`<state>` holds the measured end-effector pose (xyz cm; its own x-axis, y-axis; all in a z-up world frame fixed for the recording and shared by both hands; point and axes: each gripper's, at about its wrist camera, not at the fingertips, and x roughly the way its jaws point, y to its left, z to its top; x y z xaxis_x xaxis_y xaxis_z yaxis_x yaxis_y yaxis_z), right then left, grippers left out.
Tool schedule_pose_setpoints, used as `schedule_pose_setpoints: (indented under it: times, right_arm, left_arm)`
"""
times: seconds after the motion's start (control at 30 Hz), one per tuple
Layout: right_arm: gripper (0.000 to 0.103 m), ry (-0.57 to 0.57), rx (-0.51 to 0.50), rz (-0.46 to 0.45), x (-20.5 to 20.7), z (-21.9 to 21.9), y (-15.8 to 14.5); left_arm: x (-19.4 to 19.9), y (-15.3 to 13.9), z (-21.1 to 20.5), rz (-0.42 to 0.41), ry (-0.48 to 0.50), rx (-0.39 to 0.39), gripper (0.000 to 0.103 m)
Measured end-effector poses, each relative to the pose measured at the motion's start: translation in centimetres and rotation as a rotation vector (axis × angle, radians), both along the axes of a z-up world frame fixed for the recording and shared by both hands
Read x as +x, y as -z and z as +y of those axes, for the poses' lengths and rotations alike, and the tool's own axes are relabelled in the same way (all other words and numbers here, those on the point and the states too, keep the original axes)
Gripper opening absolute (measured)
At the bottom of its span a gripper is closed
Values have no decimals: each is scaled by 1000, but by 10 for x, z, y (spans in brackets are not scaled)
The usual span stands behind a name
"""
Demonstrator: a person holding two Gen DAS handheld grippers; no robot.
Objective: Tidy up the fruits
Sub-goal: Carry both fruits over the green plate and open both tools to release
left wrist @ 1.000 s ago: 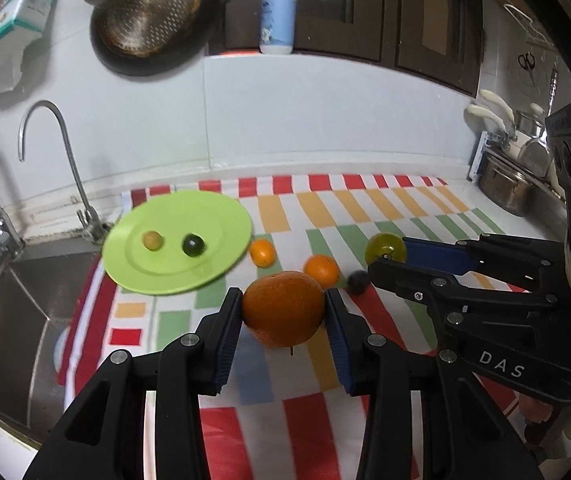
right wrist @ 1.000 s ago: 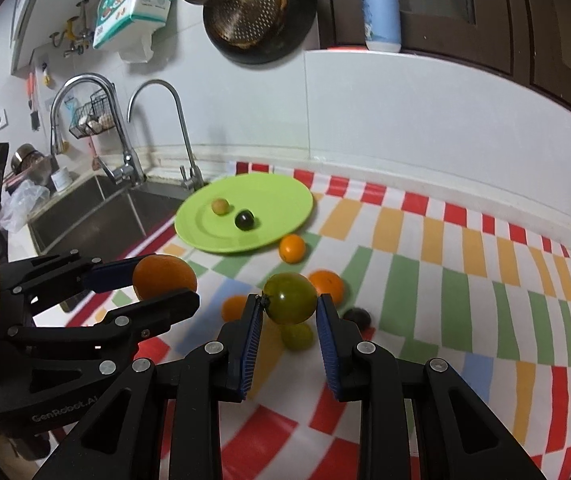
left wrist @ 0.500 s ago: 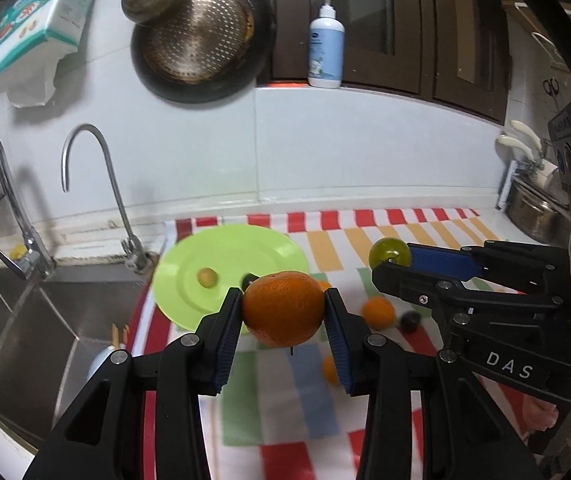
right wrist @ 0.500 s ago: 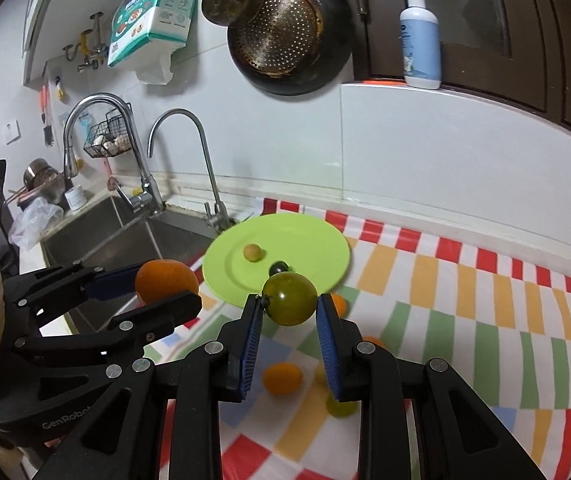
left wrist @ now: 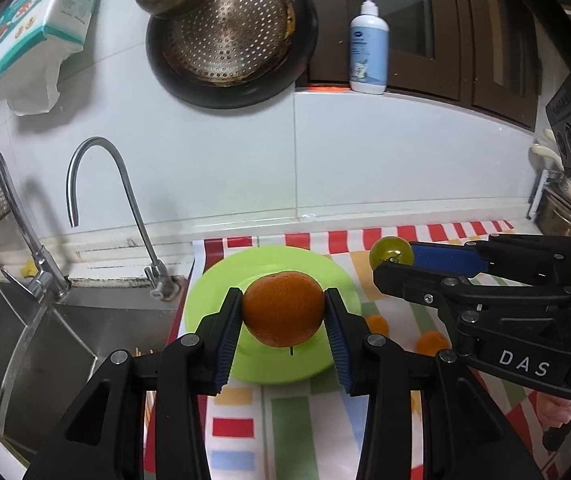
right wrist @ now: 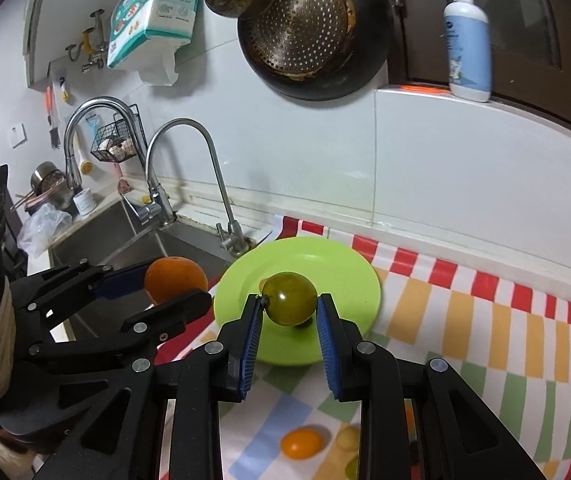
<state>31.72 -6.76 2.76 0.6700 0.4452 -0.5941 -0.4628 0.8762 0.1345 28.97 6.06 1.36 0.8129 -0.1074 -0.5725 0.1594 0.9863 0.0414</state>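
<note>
Most of my green plate (left wrist: 205, 304) is blocked from my left camera by the orange (left wrist: 283, 308) I grip between my left gripper (left wrist: 284, 312) pads, so I cannot make out from there what lies on the plate; from my right camera the plate (right wrist: 345, 272) sits on the striped cloth (right wrist: 485, 320) just beside the sink (right wrist: 97, 236), and the green tomato (right wrist: 290, 298) clamped in my right gripper (right wrist: 289, 312) covers its middle. A small yellowish fruit (right wrist: 263, 283) peeks out just behind that tomato on the plate, and something dark under the tomato is too hidden to name. On the cloth lower down, a small orange fruit (right wrist: 301, 443) is blurred, and two paler ones next to it are partly behind my right finger. In my left view two small orange fruits (left wrist: 377, 324) lie on the cloth between my two grippers, each cut off by black finger parts. A person's hand (left wrist: 553, 420) is only a pink sliver behind the right gripper's body. The printed pack (right wrist: 153, 12) hanging on the wall has writing too small to read, and so does the pump bottle (right wrist: 467, 40) label. The only writing I can read is "DAS" on the right gripper's side in my left view.
</note>
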Motion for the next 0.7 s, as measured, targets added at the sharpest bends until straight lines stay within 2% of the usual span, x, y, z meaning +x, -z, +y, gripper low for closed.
schedule_pose_setpoints:
  times: [0.33,0.7]
  right_arm:
    - [29,-15,-33,67,56,17,16]
    - [29,-24,-75,164,111,29,49]
  left_arm:
    - [51,13,15,41,-7,19,40]
    - [99,46,22,106,6,38,40]
